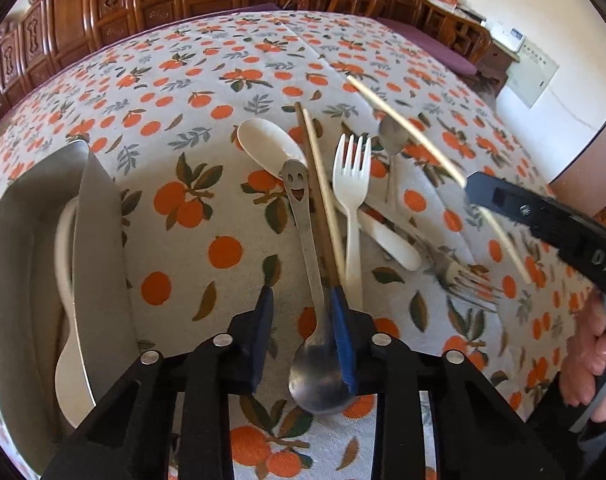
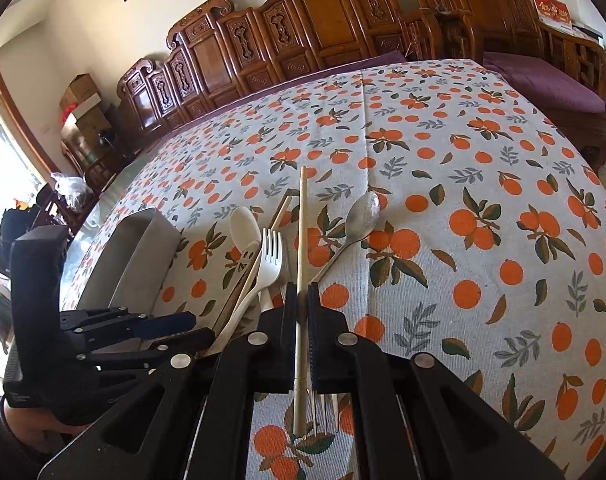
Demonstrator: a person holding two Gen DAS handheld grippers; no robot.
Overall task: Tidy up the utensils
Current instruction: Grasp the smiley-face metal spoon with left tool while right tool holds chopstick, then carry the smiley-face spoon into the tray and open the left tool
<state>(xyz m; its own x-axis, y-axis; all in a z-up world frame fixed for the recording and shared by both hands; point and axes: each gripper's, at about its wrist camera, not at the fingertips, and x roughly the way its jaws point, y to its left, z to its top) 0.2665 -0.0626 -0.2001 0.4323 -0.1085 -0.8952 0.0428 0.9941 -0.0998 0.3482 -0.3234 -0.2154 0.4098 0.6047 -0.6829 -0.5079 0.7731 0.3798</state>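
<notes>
Here, right gripper [image 2: 302, 308] clamps a pale chopstick [image 2: 301, 240] at frame centre. Left gripper [image 1: 303, 312], jaws partly apart, straddles smiley spoon [image 1: 309, 264]; pad contact unclear. Tray [image 1: 99, 240] at left.

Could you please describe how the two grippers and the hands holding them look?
Both grippers are black plastic linkages with round silver pivot pins. The left gripper has blue pads on its jaws; the right gripper has black ribbed ones and white lettering on its body. A bare hand grips the right handle. The other hand wears a dark sleeve.
</notes>
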